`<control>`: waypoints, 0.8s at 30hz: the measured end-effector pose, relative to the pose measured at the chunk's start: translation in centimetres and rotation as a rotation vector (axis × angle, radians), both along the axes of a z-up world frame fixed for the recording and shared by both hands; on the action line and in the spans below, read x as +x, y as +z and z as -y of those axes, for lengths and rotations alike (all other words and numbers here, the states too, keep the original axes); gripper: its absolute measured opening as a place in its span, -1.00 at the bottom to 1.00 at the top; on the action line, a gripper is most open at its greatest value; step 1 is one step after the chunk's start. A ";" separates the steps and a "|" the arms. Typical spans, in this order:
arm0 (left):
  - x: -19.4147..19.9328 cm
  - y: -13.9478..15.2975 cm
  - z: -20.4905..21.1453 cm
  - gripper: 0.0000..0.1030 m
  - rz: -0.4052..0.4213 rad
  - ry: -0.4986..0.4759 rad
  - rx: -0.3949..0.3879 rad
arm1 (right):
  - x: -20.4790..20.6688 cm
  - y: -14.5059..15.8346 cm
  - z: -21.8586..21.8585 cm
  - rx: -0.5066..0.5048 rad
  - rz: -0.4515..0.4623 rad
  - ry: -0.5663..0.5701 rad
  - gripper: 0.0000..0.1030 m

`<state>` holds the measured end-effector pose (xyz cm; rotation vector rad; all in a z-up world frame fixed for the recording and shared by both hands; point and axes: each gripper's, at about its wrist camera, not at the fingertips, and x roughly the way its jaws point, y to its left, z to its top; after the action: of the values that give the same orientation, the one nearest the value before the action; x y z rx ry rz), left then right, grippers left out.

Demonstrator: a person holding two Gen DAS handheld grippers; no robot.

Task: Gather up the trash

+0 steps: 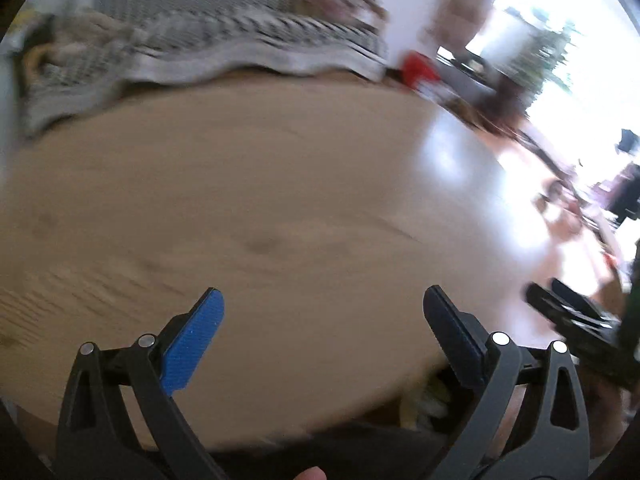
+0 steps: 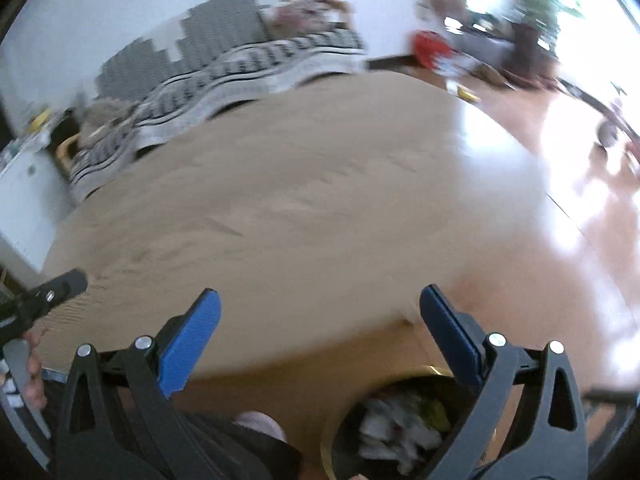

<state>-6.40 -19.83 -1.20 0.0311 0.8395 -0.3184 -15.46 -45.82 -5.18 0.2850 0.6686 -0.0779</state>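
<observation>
Right wrist view shows the right gripper [image 2: 318, 322] and left gripper [image 1: 322, 320] both spread wide, empty, above the bare round wooden table [image 2: 280, 200], crumpled trash [image 2: 394, 432] apparently binned near its edge, so the next move needs fresh litter.

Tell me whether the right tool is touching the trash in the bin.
Apart. The right wrist view shows the right tool open and empty above the round table, with the trash lying well below inside the bin.

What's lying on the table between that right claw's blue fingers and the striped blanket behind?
Nothing: in the right wrist view the wooden table is bare from the open right claw to the striped blanket.
</observation>
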 end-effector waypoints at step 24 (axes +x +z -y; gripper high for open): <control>10.3 -5.4 -12.2 0.88 -0.050 0.318 0.140 | 15.2 0.2 -17.6 -0.082 0.020 0.203 0.87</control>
<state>3.89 -7.59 -6.64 0.0200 0.8998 0.0392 -0.29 -28.22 -4.95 0.1375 0.6692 0.0914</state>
